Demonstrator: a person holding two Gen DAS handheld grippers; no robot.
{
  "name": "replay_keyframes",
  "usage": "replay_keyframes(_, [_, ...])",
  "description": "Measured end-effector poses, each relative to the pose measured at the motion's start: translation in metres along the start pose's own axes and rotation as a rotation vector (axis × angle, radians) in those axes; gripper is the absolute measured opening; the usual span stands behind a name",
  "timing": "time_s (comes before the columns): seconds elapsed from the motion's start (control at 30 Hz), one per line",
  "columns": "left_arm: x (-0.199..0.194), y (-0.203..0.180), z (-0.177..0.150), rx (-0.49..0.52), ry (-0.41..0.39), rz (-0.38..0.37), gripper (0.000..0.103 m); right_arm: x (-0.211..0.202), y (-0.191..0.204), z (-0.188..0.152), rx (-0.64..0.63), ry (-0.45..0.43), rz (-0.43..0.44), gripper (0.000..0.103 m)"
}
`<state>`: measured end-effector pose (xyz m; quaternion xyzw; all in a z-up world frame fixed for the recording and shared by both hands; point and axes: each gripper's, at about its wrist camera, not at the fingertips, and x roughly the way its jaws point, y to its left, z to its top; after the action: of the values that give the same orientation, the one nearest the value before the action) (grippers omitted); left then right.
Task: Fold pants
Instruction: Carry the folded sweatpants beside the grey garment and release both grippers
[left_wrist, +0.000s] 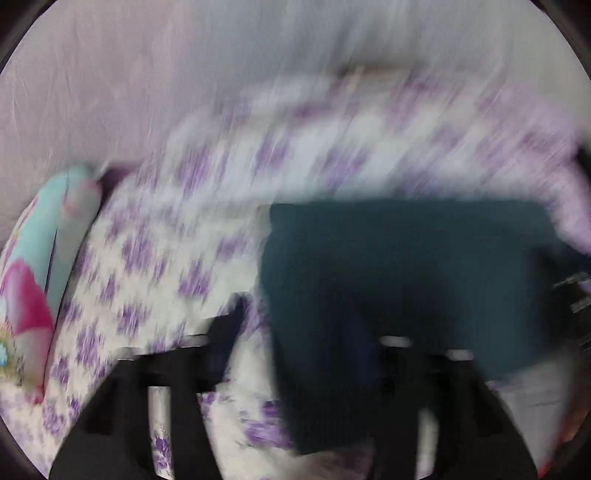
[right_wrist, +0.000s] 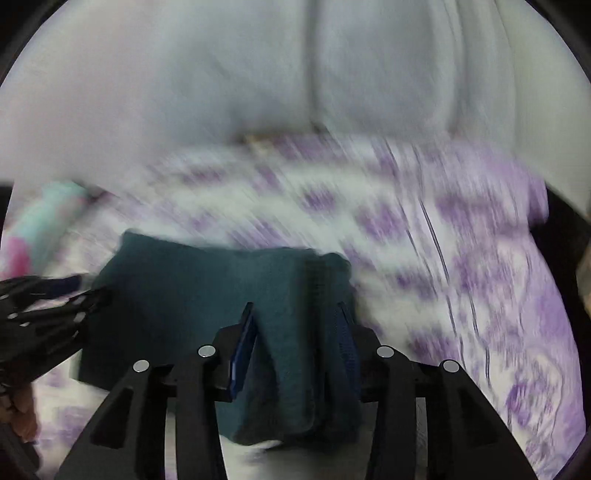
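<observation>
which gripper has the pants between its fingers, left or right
The right gripper: the dark teal pants bunch up between its two fingers. The left gripper is too blurred to judge; the cloth hides one finger.

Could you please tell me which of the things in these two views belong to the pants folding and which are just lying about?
Belonging to the job:
- dark teal pants, lying on the bed
- right gripper, its fingers either side of a fold of the pants
- left gripper, badly blurred

Just lying about:
- purple-flowered bedsheet
- turquoise and pink pillow
- pale curtain behind the bed
</observation>
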<state>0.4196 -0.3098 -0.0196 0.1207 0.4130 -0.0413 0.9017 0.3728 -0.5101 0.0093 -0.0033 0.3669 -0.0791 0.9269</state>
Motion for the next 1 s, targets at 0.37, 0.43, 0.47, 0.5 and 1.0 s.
replay_keyframes(0.37, [-0.049,0.059,-0.019,-0.176,-0.068,0.006,0.095,-0.073,-0.001,-0.001,0.132,-0.083,0.058,0.062])
replay_keyframes(0.43, [-0.077,0.072,-0.035,-0.176,-0.098,-0.023,0.095,-0.103,0.008,0.001,0.103,-0.11,0.055,0.065])
replay_keyframes(0.47, [-0.089,0.076,-0.045,-0.164,-0.107,-0.031,0.095,-0.116,0.013,0.0,0.089,-0.118,0.058,0.068])
replay_keyframes(0.5, [-0.106,0.08,-0.056,-0.149,-0.118,-0.034,0.095,-0.128,0.018,-0.002,0.074,-0.123,0.069,0.069])
replay_keyframes(1.0, [-0.229,0.153,-0.243,-0.188,-0.191,-0.05,0.095,-0.257,0.154,-0.153,-0.008,-0.053,0.356,0.08])
